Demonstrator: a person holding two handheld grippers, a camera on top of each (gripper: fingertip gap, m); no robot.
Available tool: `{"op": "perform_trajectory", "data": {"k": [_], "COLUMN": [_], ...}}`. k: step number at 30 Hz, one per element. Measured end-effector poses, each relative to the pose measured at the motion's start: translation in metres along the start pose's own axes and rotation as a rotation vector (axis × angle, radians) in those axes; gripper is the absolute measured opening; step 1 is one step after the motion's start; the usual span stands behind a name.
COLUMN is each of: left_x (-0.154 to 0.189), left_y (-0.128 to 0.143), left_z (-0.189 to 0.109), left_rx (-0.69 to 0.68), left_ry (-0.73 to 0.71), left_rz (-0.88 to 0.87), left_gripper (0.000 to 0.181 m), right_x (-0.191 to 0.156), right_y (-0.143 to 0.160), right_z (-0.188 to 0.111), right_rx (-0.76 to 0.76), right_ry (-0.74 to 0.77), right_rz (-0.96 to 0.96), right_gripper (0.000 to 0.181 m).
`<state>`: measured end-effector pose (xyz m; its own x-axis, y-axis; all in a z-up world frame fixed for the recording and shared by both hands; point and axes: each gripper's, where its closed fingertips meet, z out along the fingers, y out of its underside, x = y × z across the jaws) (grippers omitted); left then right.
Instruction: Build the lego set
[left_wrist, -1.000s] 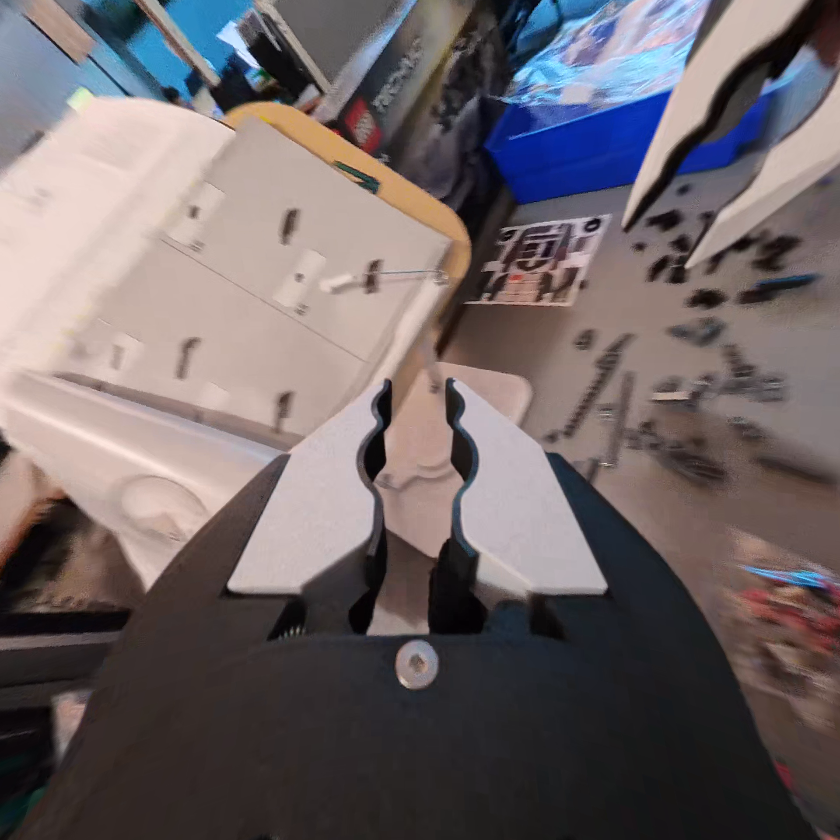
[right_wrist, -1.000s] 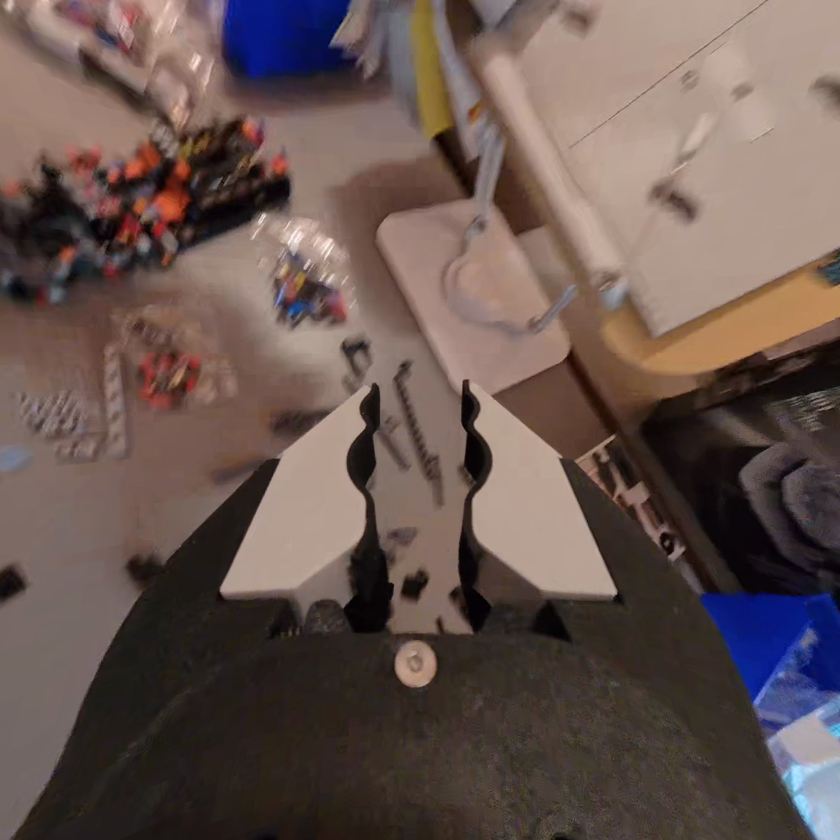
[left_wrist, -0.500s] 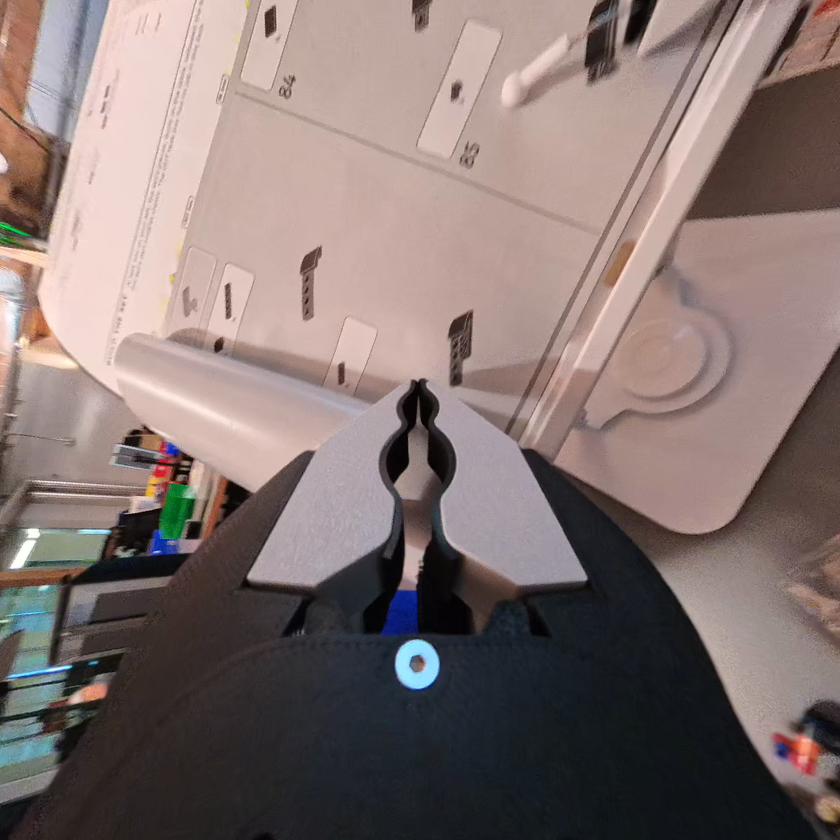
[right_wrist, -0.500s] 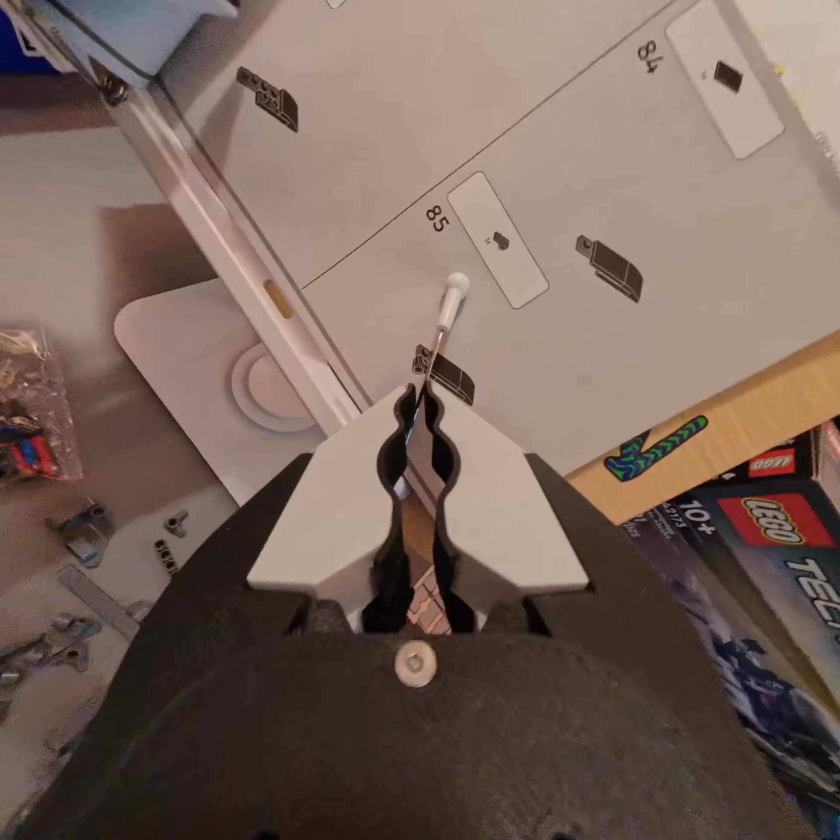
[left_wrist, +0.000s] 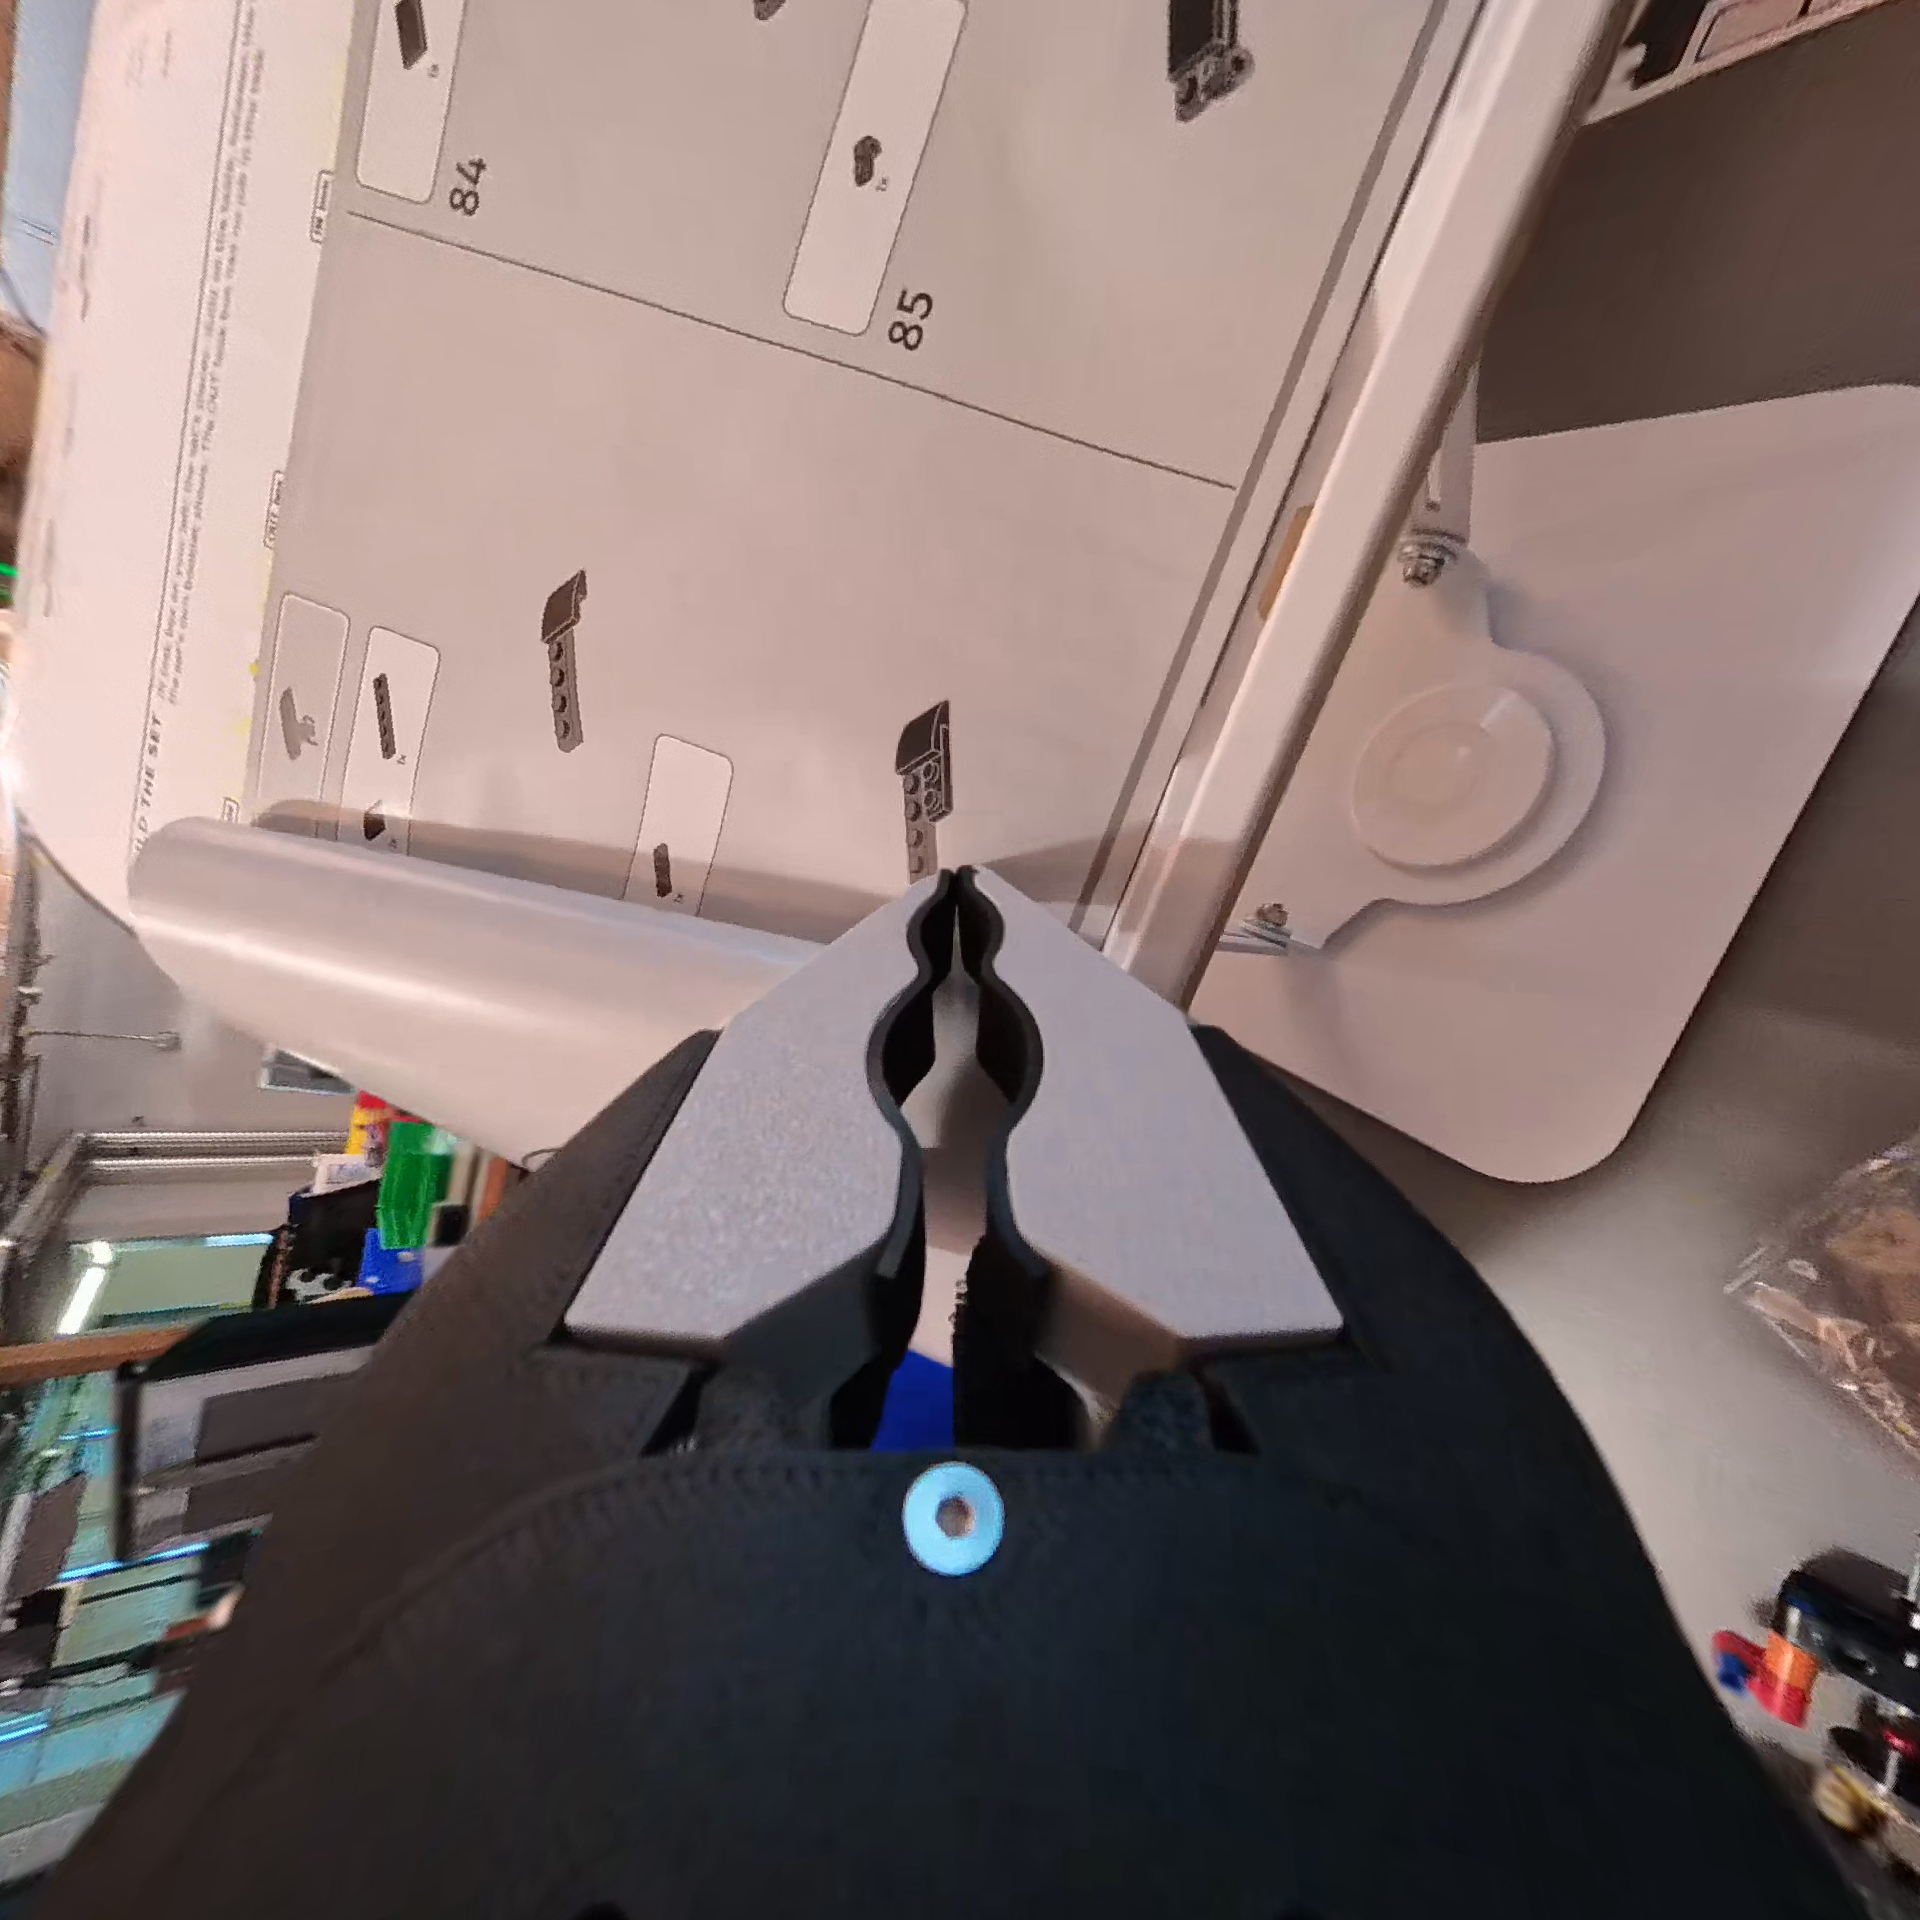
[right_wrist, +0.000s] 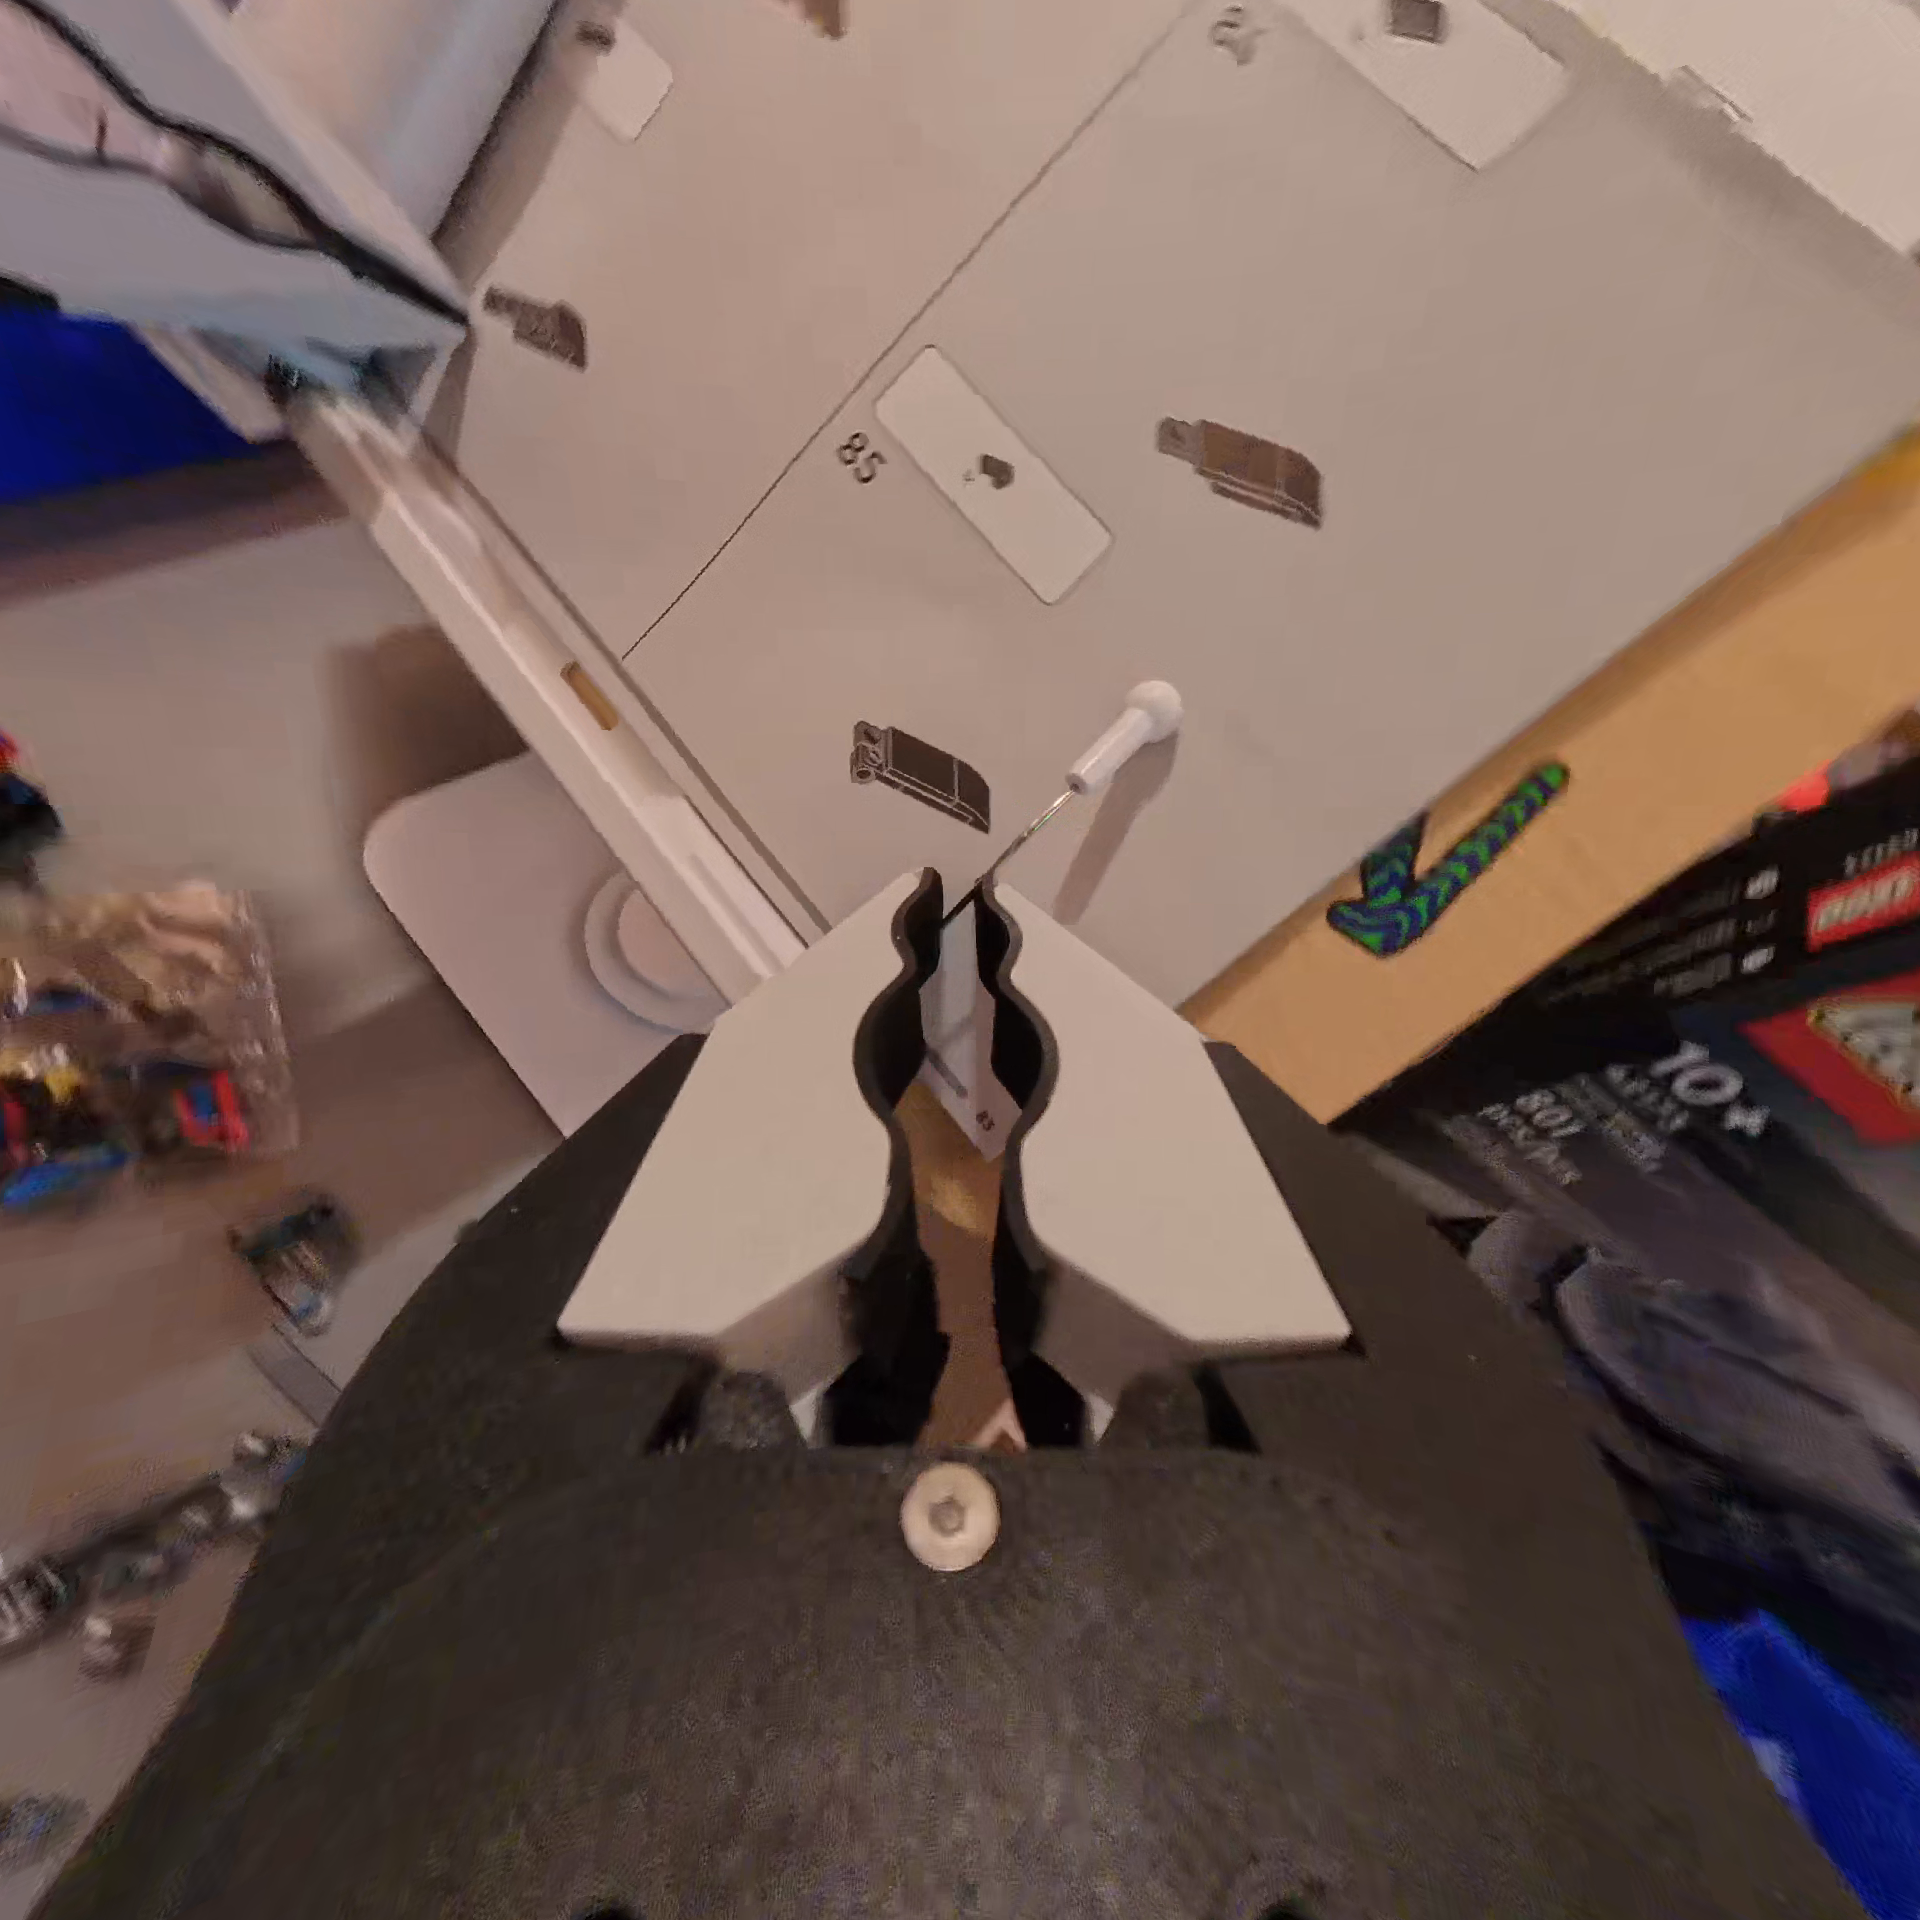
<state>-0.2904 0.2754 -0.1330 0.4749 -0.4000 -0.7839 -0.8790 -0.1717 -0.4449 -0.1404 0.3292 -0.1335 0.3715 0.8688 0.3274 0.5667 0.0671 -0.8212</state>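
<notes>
The open instruction booklet (left_wrist: 727, 468) stands on a white book stand (left_wrist: 1662, 831) and fills both views. My left gripper (left_wrist: 956, 881) is shut on the edge of a page that curls away to the left. It also shows in the right wrist view at the top left (right_wrist: 416, 301), at the booklet's (right_wrist: 1247, 312) far edge. My right gripper (right_wrist: 958, 891) is shut at the booklet's near corner, on the stand's thin page-holder wire with a white tip (right_wrist: 1127, 727). A page corner shows between its fingers.
Clear bags of Lego pieces (right_wrist: 135, 1018) and loose dark pieces (right_wrist: 291, 1257) lie on the grey table left of the stand base (right_wrist: 468, 862). A Lego box (right_wrist: 1714, 987) and a tan board (right_wrist: 1558, 727) are to the right. A partly built model (left_wrist: 1849, 1662) is at the lower right. The grippers' ends are close to 15 cm from one another. The partly built model (left_wrist: 1849, 1662) is about 25 cm from my left fingertips and 35 cm from my right.
Both grippers have moved from above the table to the booklet and shut. Since half a second ago both are closer, and the wire tip has swung to the right.
</notes>
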Motion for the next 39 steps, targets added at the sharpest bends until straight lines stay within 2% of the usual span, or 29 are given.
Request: {"op": "perform_trajectory", "data": {"k": [6, 10, 20, 23, 25, 27, 29, 31, 35, 36, 39], "left_x": [-0.002, -0.002, -0.003, -0.003, -0.004, -0.004, -0.005, -0.005, -0.006, -0.006, -0.006], "left_y": [0.005, 0.005, 0.007, 0.007, 0.008, 0.008, 0.011, 0.012, 0.013, 0.013, 0.013], "left_z": [0.002, 0.001, -0.003, -0.002, -0.003, -0.004, -0.004, -0.005, -0.006, -0.005, -0.005], "left_rx": [0.005, 0.011, 0.061, 0.068, 0.074, 0.087, 0.089, 0.098, 0.111, 0.113, 0.128], "left_ry": [0.02, 0.025, 0.027, 0.01, 0.002, 0.005, 0.007, 0.0, -0.014, -0.018, -0.024], "left_rz": [-0.048, -0.057, -0.09, -0.079, -0.077, -0.092, -0.105, -0.108, -0.123, -0.127, -0.137], "left_gripper": [0.0, 0.0, 0.0, 0.0, 0.0, 0.0, 0.0, 0.0, 0.0, 0.0, 0.0], "right_x": [0.007, 0.007, 0.008, 0.007, 0.014, 0.022, 0.027, 0.038, 0.069, 0.076, 0.082], "right_y": [0.01, 0.013, 0.019, 0.019, 0.014, -0.002, -0.03, -0.055, -0.082, -0.085, -0.09], "right_z": [-0.011, -0.016, -0.017, -0.023, -0.039, -0.055, -0.061, -0.054, -0.021, -0.013, 0.007], "right_rx": [0.231, 0.322, 0.352, 0.305, 0.309, 0.311, 0.315, 0.274, 0.146, 0.114, 0.055], "right_ry": [0.005, -0.01, -0.025, 0.007, 0.076, 0.144, 0.169, 0.199, 0.231, 0.228, 0.172], "right_rz": [0.446, 0.626, 0.729, 0.674, 0.596, 0.46, 0.286, 0.134, -0.062, -0.089, -0.143], "right_gripper": [0.003, 0.002, 0.003, 0.013, 0.026, 0.033, 0.041, 0.052, 0.085, 0.089, 0.086]}}
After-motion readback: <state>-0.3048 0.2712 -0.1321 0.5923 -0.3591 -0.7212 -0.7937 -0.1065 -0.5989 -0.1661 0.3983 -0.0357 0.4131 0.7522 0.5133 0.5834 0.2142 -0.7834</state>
